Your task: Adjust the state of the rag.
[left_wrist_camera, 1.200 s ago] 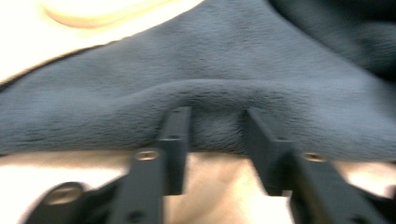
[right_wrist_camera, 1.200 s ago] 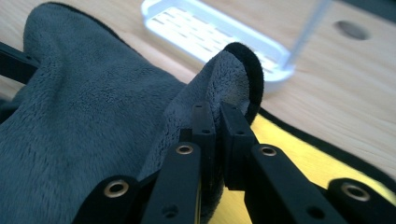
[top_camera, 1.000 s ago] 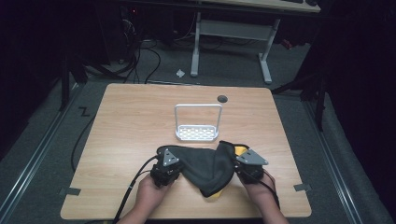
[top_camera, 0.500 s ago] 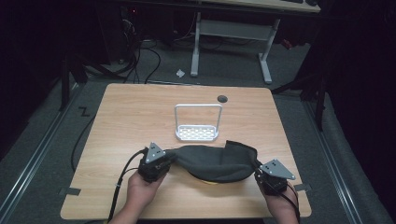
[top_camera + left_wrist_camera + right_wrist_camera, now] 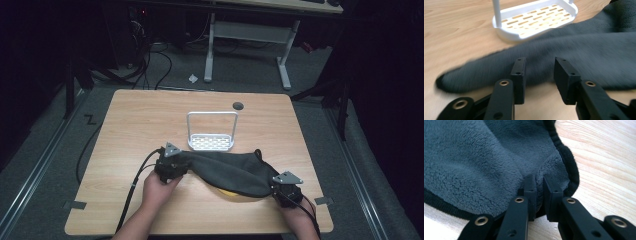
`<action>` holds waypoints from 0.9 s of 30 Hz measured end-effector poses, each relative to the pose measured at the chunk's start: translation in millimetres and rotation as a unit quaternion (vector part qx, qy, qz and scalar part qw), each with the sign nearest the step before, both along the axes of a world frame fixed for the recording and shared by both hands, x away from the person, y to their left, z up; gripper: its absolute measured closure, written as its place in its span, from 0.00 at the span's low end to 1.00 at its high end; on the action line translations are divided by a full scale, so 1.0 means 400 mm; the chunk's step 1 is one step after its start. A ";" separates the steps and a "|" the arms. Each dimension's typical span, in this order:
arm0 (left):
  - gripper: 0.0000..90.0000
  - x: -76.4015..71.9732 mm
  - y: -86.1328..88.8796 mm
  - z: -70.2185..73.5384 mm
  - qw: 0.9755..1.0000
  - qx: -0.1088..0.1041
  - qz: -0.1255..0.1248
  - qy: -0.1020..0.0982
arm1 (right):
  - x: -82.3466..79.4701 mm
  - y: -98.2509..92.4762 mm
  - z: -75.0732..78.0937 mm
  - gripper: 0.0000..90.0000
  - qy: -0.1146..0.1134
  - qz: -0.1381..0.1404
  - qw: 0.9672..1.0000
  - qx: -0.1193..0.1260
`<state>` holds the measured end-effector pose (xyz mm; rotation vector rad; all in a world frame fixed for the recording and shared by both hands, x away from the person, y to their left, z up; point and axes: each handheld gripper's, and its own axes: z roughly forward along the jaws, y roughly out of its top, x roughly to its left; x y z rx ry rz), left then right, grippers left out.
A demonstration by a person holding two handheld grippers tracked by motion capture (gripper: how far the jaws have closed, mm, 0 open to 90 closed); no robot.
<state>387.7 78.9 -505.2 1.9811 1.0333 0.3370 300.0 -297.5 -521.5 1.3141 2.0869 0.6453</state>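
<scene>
we see dark fleece cloth (image 5: 230, 170) flat on counter (image 5: 130, 120) | left gripper (image 5: 539, 72) fingers just opening, spread, cloth released | right gripper (image 5: 539, 192) fingers loosening, still pinching cloth corner | white rack (image 5: 211, 141) behind

Room, dimly lit, its edges lost in darkness. Tabletop (image 5: 150, 115): light wood grain, rounded corners, one dark round grommet hole (image 5: 238, 105) near the far edge. Floor (image 5: 240, 75): grey carpet, with a small scrap of pale paper (image 5: 193, 78) lying on it. Second table (image 5: 250, 30) stood beyond, on white metal legs joined by a crossbar. Black cables (image 5: 150, 60) lay coiled on the floor at far left. Grey tape strips (image 5: 73, 204) marked the floor beside the tabletop's near corners.
</scene>
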 end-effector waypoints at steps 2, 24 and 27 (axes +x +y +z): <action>0.69 -0.041 0.020 0.001 1.000 -0.007 0.003 -0.007 | -0.004 0.001 0.004 0.81 -0.006 -0.003 1.000 -0.004; 0.62 -0.111 0.213 -0.022 0.999 -0.024 0.031 0.000 | 0.009 0.382 0.059 0.92 -0.028 0.219 0.975 0.021; 0.62 -0.108 0.225 -0.025 0.999 -0.031 0.037 0.006 | 0.044 0.413 0.021 0.87 -0.001 0.229 0.973 0.003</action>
